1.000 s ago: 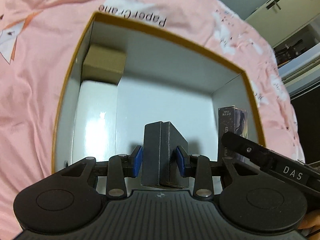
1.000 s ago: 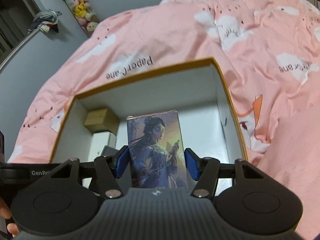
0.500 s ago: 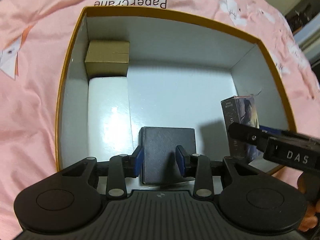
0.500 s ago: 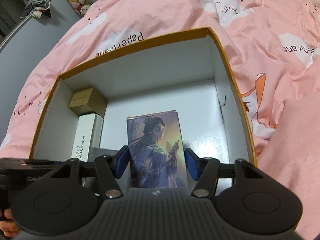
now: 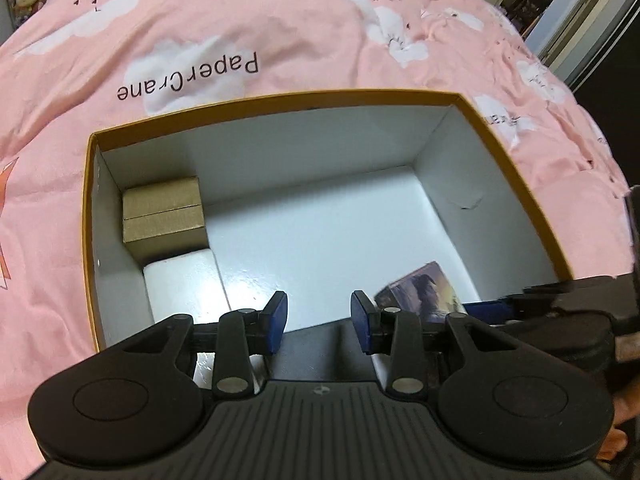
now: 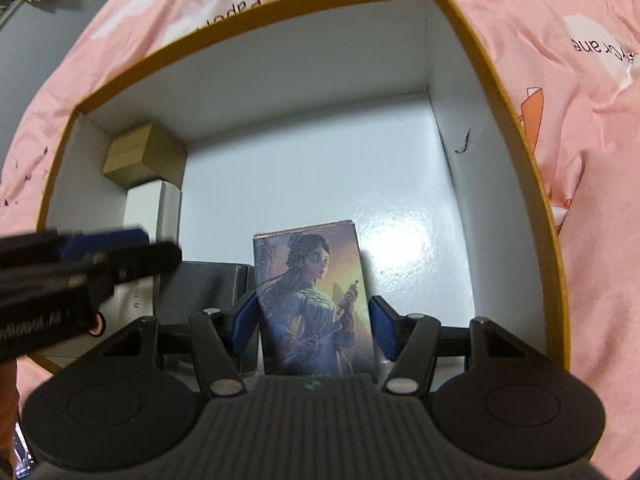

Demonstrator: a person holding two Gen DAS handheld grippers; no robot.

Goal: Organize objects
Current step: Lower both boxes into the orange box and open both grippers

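Left gripper: pads spread, jaws have just been closing slightly; the dark grey flat box lies below them, unpinched.
Right gripper: pinching the illustrated card box with a painted figure, upright inside the container.
Container: white-walled open cardboard box with an orange rim, on a pink cloud-print bedsheet.
Far-left corner: brown cardboard box, with a glossy white box just in front, touching it.
Dark grey box: on the floor beside the white box, left of the card box.
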